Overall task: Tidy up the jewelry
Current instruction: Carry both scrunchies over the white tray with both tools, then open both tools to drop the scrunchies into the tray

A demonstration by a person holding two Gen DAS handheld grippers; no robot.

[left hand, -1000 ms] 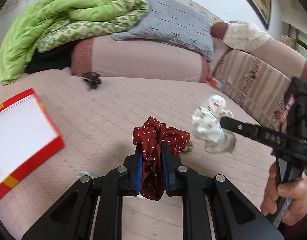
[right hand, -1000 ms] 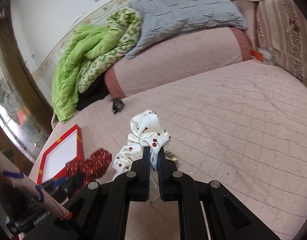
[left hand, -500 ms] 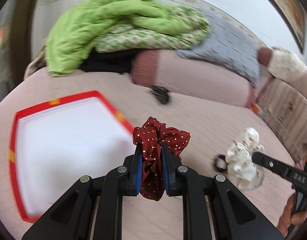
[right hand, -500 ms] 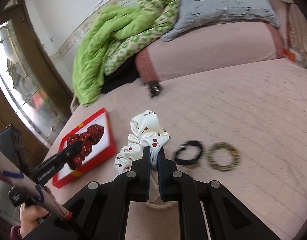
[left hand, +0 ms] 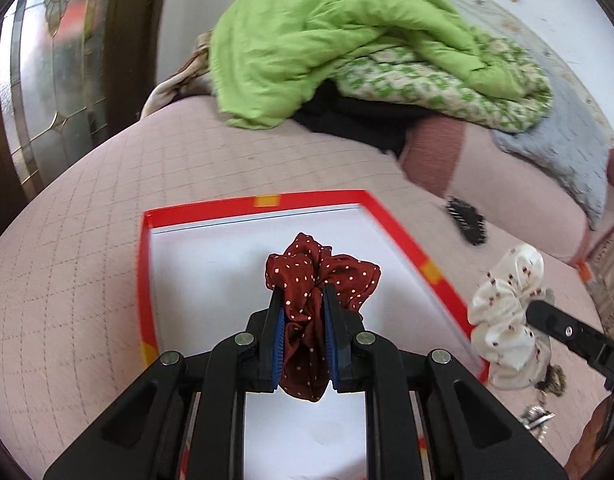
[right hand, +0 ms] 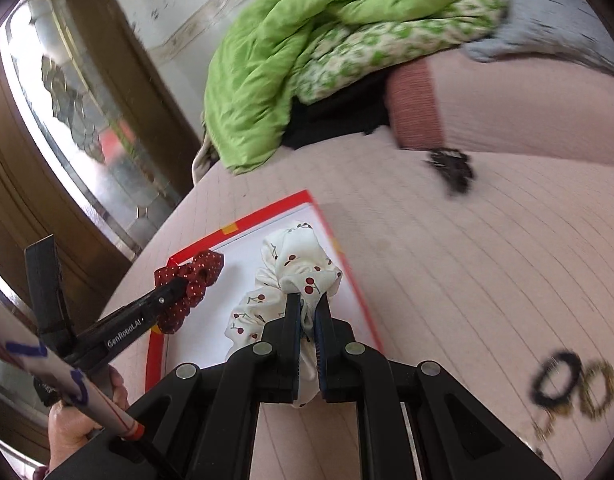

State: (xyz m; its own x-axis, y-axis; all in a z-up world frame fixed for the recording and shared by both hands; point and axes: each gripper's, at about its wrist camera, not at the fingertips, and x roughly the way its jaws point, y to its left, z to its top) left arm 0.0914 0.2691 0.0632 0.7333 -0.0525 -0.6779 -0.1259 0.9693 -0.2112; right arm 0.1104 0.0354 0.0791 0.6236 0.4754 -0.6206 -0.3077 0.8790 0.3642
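My left gripper (left hand: pixel 304 296) is shut on a dark red scrunchie with white dots (left hand: pixel 321 276), held over the white inside of a red-rimmed box lid (left hand: pixel 147 272) on the pink bed. In the right wrist view the same red scrunchie (right hand: pixel 191 280) hangs from the left gripper (right hand: pixel 175 286) above the lid's left part. My right gripper (right hand: pixel 307 300) is shut on a white scrunchie with a cherry print (right hand: pixel 295 268), over the lid's right edge (right hand: pixel 347 268). That white scrunchie (left hand: pixel 507 312) also shows at the right of the left wrist view.
A black hair clip (right hand: pixel 451 168) lies on the quilted bed cover near the pink bolster (right hand: pixel 507 112). A black ring and a gold ring (right hand: pixel 571 384) lie at the lower right. A green quilt (left hand: pixel 347 32) is heaped at the back. A glazed wooden door (right hand: pixel 67 120) stands at the left.
Both grippers have swung left across the bed with their scrunchies still gripped. The red-rimmed lid, earlier off to the left, now lies directly under them.
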